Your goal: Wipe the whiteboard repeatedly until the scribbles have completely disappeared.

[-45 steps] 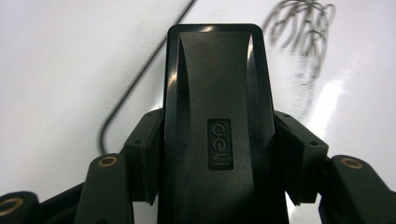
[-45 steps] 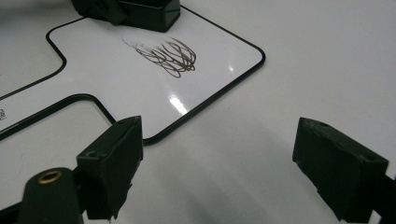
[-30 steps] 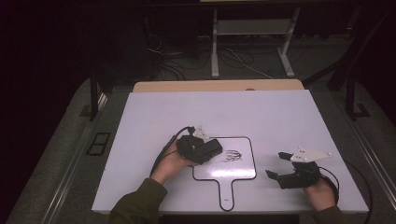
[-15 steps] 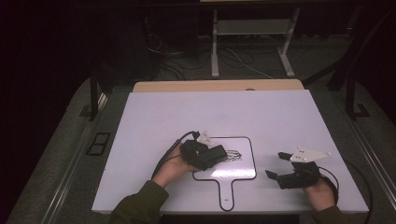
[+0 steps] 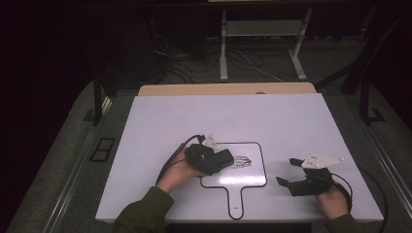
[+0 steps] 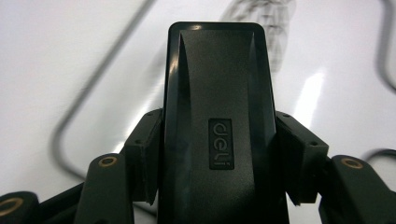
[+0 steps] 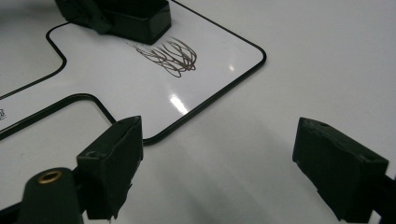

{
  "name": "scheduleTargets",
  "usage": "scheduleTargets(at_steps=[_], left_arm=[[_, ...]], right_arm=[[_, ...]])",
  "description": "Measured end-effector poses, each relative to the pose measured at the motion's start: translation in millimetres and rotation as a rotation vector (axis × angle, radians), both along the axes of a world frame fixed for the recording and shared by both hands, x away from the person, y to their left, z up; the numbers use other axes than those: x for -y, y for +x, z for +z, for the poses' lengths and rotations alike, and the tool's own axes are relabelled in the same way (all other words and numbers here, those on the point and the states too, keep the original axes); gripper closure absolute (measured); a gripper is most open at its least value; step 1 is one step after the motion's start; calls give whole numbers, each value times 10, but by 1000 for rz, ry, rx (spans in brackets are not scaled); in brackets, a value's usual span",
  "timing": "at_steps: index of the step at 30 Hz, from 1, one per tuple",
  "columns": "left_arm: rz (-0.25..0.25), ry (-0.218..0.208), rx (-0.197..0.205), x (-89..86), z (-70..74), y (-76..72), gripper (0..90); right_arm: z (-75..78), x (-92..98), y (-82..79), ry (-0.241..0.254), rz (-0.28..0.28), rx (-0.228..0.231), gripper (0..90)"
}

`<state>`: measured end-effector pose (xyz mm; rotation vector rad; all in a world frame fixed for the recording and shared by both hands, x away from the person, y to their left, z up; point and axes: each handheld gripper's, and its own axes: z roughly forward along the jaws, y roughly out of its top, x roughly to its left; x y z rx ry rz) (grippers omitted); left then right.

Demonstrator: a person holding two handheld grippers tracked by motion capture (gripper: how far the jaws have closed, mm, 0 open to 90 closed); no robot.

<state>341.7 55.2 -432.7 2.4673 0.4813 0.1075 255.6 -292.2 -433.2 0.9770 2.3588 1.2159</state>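
— Left gripper (image 5: 228, 159)?
— We find its jaws clamped on a black eraser (image 6: 217, 121), over the board's (image 5: 252, 177) scribble (image 7: 168, 55).
— Right gripper (image 7: 219, 163)?
— Jaws wide apart, low above the counter (image 5: 291, 121), beside the board.

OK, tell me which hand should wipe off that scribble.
Left, probably: its tongs already grip the black eraser on the paddle whiteboard, right beside the scribble. The right tongs are open, empty, off the board.
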Motion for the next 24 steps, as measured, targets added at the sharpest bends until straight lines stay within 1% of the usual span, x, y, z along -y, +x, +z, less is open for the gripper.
scheduleTargets(at_steps=[1, 3, 4, 9, 10, 12, 14, 15, 16, 20, 24], left_arm=[[-6, 7, 5, 21, 3, -12, 394], [-5, 7, 3, 35, 4, 6, 394], [4, 2, 0, 33, 1, 24, 394], [52, 2, 13, 17, -3, 166, 394], [65, -6, 13, 19, -9, 189, 394], [73, -6, 13, 35, -9, 217, 394], [68, 1, 17, 61, -5, 217, 394], [57, 4, 18, 73, -4, 214, 394], [55, -3, 14, 95, -7, 197, 394], [-9, 12, 10, 210, 3, 118, 394], [-41, 15, 11, 332, 6, 60, 394]], right_arm=[[0, -1, -1, -1, 0, 0, 150], [0, -3, -2, -3, 0, -2, 150], [-1, -3, -1, -3, 0, -1, 150], [-1, -1, -2, 0, -2, -2, 150], [-1, -1, -1, 0, -2, -2, 150], [-3, 1, 1, -2, 0, -1, 150], [-3, -1, 2, -3, 0, -2, 150], [-2, -2, 1, -4, 0, -2, 149], [-2, -4, 1, -3, 0, -3, 150], [-2, -6, 2, -4, 1, -3, 150], [-2, -5, 1, -5, 0, -3, 150]])
